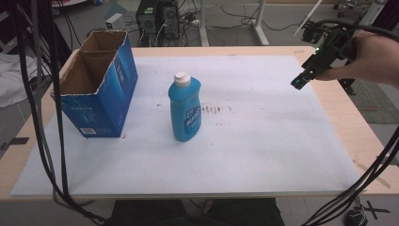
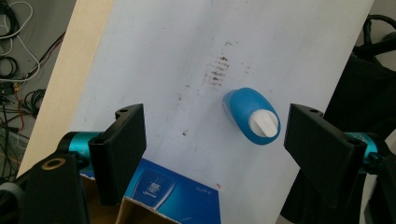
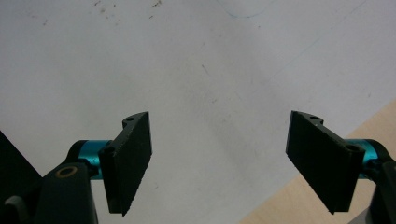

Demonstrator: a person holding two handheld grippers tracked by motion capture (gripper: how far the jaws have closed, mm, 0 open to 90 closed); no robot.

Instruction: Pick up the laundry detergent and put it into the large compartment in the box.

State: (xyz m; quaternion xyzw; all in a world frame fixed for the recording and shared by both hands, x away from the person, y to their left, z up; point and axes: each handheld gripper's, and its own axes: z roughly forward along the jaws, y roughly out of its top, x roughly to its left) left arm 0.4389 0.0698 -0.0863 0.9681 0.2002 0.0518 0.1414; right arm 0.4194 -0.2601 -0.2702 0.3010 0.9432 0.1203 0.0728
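Observation:
A blue bottle (image 1: 185, 110) with a white cap stands upright near the middle of the white sheet (image 1: 263, 141). In the left gripper view I look down on the bottle (image 2: 252, 116) from well above. My left gripper (image 2: 215, 116) is open, with nothing between its jaws. At the far right of the table, a hand holds my right gripper (image 1: 299, 83) tilted down toward the sheet. Seen in its own view, the right gripper (image 3: 219, 121) is open and empty above the sheet, close to the sheet's edge.
An open blue cardboard box (image 1: 99, 80) stands on the left of the sheet, and its corner (image 2: 173, 196) lies below my left gripper. Dark smudges (image 1: 211, 109) mark the sheet right of the bottle. Black cables (image 1: 42, 117) hang at the left and right edges. The wooden table (image 1: 350, 122) borders the sheet.

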